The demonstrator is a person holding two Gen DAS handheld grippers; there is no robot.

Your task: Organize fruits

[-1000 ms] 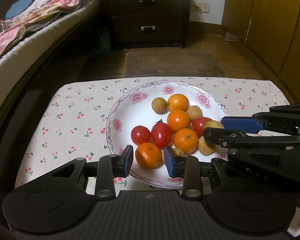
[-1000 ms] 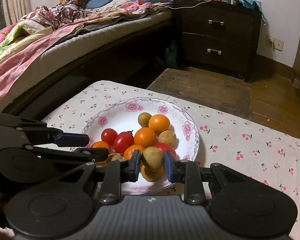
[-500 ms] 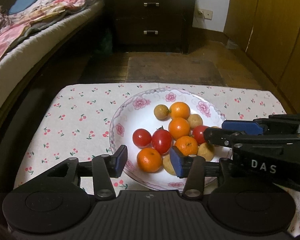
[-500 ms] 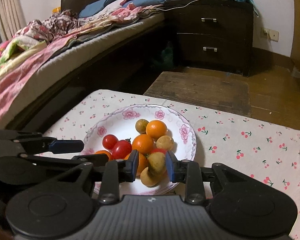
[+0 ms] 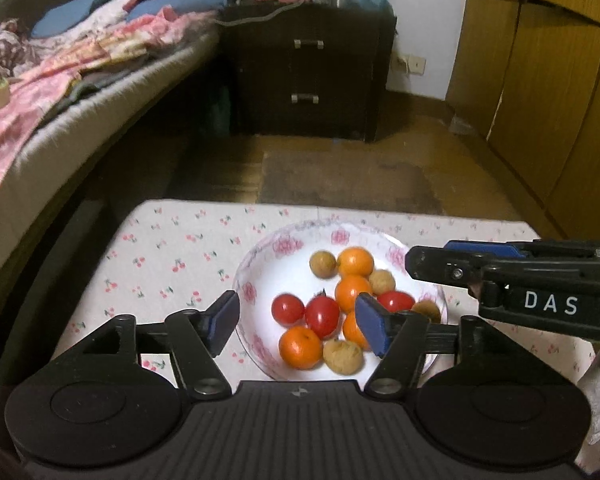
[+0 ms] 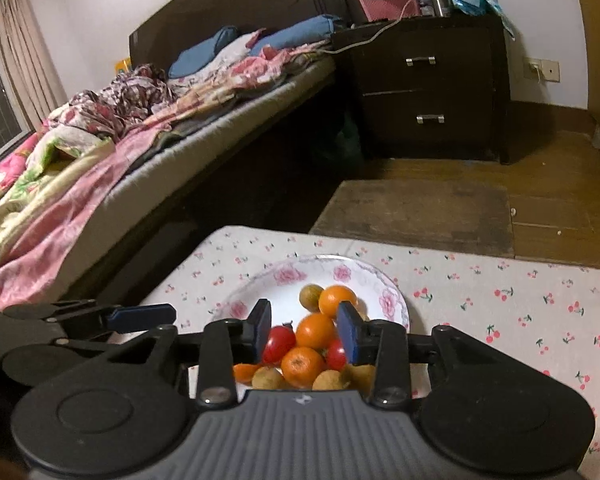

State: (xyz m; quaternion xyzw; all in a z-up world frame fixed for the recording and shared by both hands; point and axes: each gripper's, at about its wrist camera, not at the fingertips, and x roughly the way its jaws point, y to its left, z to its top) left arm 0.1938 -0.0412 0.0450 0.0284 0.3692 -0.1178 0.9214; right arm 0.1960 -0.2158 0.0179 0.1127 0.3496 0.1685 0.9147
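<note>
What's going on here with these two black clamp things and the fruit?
A person holds both grippers above a flowered plate piled with tangerines, tomatoes and small brown fruits. The left gripper has just been opening its jaws; the right gripper looks open too. Neither grips any fruit.

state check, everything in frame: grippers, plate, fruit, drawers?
left gripper: open, jaws just been opening, nothing between them
right gripper: open, nothing held
plate: flat on the tablecloth, holds all the fruit
fruit: loose pile, none gripped
nightstand drawers: both shut
</note>
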